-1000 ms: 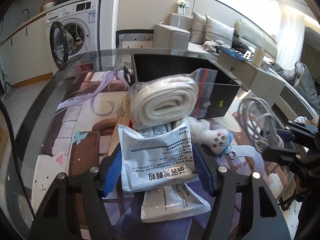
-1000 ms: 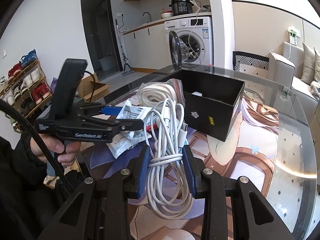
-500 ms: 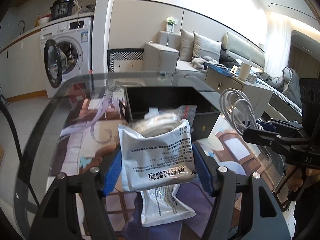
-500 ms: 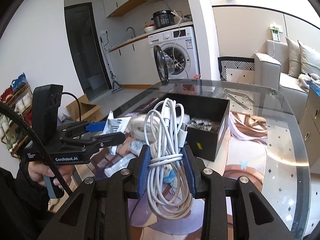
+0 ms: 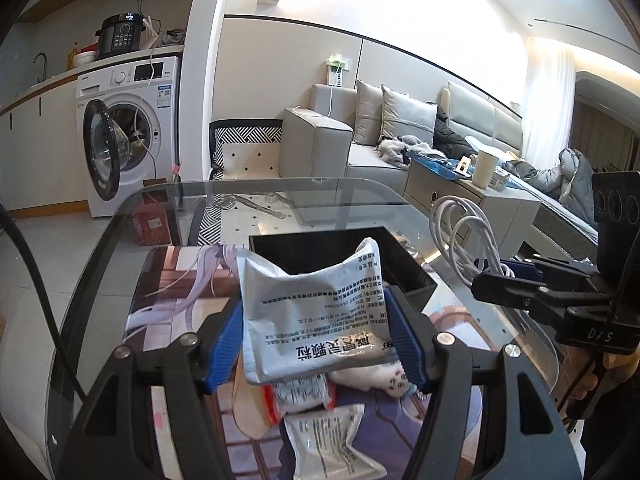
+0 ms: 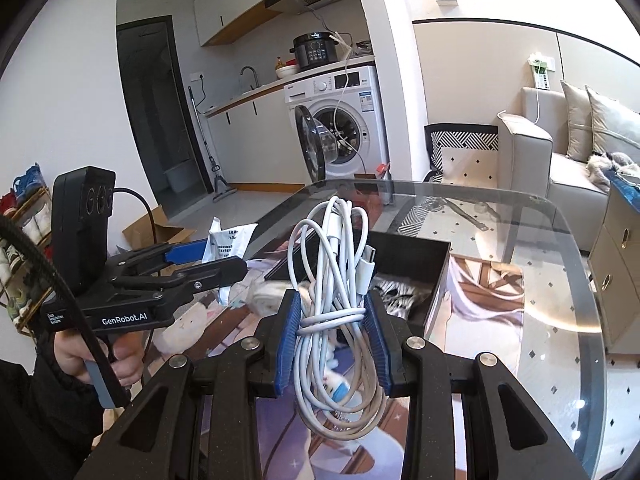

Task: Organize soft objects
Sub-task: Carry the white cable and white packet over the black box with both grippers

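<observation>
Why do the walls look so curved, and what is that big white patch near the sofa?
Left wrist view: the fisheye lens bends the walls and the glass table edge; daylight burns out the wall above the sofa. Right wrist view: the same bending, dark corners, a bright glare streak on the table; the white cable stays sharp.

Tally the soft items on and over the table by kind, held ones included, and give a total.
Printed sachets: 2, one in the left gripper at, one on the mat at
Cable bundles: 1, in the right gripper at
Plush toys: 1
Red-edged clear bags: 1
Total: 5; what lies inside the black box is not counted, being unclear.
</observation>
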The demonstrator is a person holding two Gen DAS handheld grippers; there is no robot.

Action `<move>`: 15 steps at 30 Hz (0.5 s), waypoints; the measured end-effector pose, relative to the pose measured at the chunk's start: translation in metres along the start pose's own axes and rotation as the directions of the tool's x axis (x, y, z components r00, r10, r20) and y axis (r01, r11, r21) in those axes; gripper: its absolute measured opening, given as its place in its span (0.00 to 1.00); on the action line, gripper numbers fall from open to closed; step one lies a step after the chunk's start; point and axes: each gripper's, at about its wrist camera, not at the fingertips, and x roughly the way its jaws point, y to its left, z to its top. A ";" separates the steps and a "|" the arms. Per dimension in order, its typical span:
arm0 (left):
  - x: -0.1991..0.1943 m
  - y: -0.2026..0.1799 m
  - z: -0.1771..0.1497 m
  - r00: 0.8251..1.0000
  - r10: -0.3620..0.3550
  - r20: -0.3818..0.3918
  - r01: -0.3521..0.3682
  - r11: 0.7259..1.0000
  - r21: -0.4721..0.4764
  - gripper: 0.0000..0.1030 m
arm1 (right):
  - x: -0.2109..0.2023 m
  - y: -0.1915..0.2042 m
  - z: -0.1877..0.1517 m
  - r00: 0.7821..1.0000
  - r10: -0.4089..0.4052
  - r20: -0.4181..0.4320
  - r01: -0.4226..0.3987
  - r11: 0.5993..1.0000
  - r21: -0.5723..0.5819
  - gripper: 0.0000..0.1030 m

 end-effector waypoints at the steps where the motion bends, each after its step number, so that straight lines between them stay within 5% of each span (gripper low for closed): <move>1: 0.002 0.001 0.002 1.000 -0.001 0.000 0.001 1.000 -0.001 0.65 | 0.002 -0.001 0.003 1.000 -0.005 -0.003 0.005 1.000 0.003 0.32; 15: 0.041 0.003 0.028 1.000 0.003 -0.011 -0.003 1.000 -0.013 0.65 | 0.037 -0.021 0.021 0.999 -0.037 -0.026 0.038 0.999 0.036 0.32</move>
